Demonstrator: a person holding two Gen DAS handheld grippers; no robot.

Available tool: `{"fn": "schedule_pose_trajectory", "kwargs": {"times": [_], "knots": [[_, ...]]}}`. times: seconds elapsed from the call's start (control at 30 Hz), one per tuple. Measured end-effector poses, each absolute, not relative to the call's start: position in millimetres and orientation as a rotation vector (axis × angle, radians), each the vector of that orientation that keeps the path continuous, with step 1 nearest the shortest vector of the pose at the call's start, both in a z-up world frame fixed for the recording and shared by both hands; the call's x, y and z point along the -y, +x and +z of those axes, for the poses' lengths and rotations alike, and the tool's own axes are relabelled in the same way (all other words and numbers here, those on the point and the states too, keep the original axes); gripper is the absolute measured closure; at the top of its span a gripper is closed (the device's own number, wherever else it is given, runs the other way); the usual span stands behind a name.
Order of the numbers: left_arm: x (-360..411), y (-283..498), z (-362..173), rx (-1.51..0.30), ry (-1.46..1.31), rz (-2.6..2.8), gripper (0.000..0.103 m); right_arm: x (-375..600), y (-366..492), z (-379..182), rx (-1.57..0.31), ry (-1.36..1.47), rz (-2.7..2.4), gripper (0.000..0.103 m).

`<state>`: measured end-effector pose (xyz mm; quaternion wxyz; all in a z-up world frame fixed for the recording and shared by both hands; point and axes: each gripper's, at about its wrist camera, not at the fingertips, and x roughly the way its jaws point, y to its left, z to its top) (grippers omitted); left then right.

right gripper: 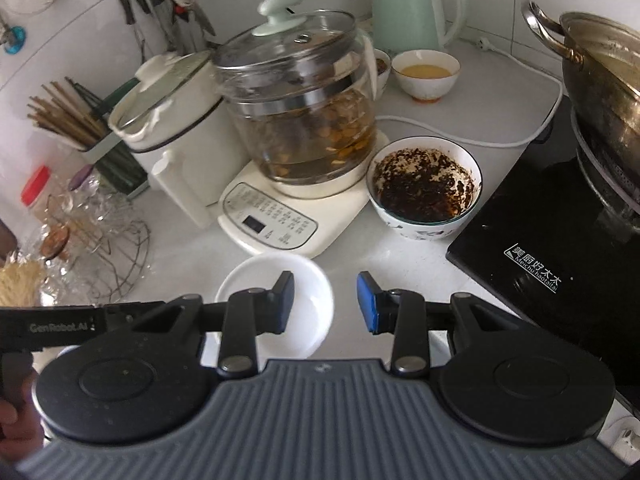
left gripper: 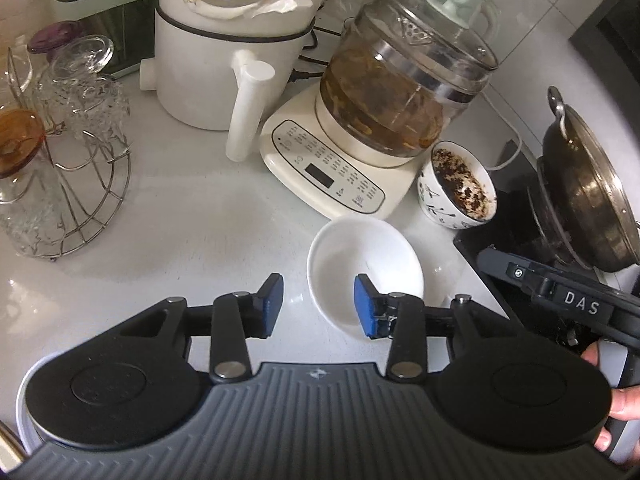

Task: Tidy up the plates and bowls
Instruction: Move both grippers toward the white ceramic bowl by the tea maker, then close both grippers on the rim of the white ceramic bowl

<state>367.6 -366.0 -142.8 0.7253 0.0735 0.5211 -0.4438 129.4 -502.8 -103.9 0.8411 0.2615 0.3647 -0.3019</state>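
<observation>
A small empty white bowl (left gripper: 360, 252) stands on the white counter in front of the kettle base. My left gripper (left gripper: 319, 306) hovers open at its left rim, with the right fingertip (left gripper: 366, 304) over the bowl. In the right wrist view the same white bowl (right gripper: 308, 308) lies under my right gripper (right gripper: 325, 304), also open, its left fingertip (right gripper: 285, 300) above the bowl. Neither pair of pads presses on anything. A patterned bowl smeared with dark residue (right gripper: 424, 188) sits just right of the kettle base. Farther back, a bowl with yellow liquid (right gripper: 425, 74) stands.
A glass kettle on a cream base (left gripper: 332, 172), a white handled pot (left gripper: 224, 60) and a wire rack of glasses (left gripper: 76, 168) crowd the counter. At right are a black cooktop (right gripper: 560, 240) and a metal wok (right gripper: 608, 96). A mint kettle (right gripper: 412, 8) stands at the back.
</observation>
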Motion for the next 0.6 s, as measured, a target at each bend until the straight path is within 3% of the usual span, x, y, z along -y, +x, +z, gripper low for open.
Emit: {"fn": "schedule_pose_trajectory", "kwargs": {"times": [0.03,0.07,0.5,0.6], "knots": [[369,369,-145,-1.152,0.161,-0.975,0.058,506,131,-108,-0.777,0.567,-0.651,0.037],[370,371,-148,-1.154,0.162,-0.972,0.058,509,132,-111,-0.782,0.582,-0.657,0.035],[380,392,-188,-1.245,0.142,-0.937,0.058,531,143,-163,-0.843,0.764,-0.606,0.037],[385,390,-195,-1.265,0.151,-0.953,0.058,534,143,-171,-0.858,0.789,-0.605,0.048]]}}
